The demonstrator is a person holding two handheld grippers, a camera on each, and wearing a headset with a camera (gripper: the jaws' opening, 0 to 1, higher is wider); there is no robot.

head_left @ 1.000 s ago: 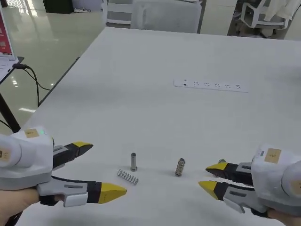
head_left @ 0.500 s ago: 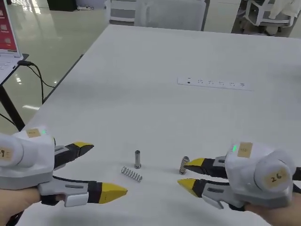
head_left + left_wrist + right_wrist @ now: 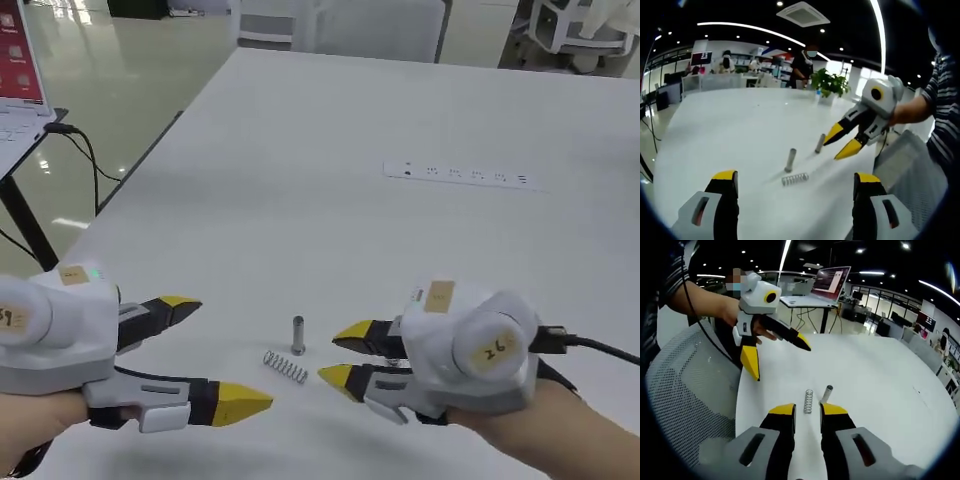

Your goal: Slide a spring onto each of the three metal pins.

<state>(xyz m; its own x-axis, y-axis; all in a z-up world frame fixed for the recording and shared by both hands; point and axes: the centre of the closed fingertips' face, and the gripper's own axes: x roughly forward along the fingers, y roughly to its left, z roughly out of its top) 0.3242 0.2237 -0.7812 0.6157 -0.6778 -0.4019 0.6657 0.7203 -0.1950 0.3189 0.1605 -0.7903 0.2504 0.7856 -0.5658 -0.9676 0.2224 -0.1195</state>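
Observation:
A bare metal pin stands upright on the white table, with a loose spring lying just in front of it. My left gripper is wide open to their left and holds nothing. My right gripper sits close on their right, its yellow tips a little apart and empty. In the left gripper view the bare pin and the spring lie ahead of the left gripper. A second pin with a spring on it stands by the right gripper. The right gripper points at the spring and the pin.
A white power strip lies farther back on the table. A laptop with a cable stands off the table's left edge. Office chairs stand beyond the far side. A mesh chair back is near the person.
My right gripper has moved left across the table to the loose spring and bare pin, and now hides the spring-covered pin in the head view. The left gripper has hardly moved.

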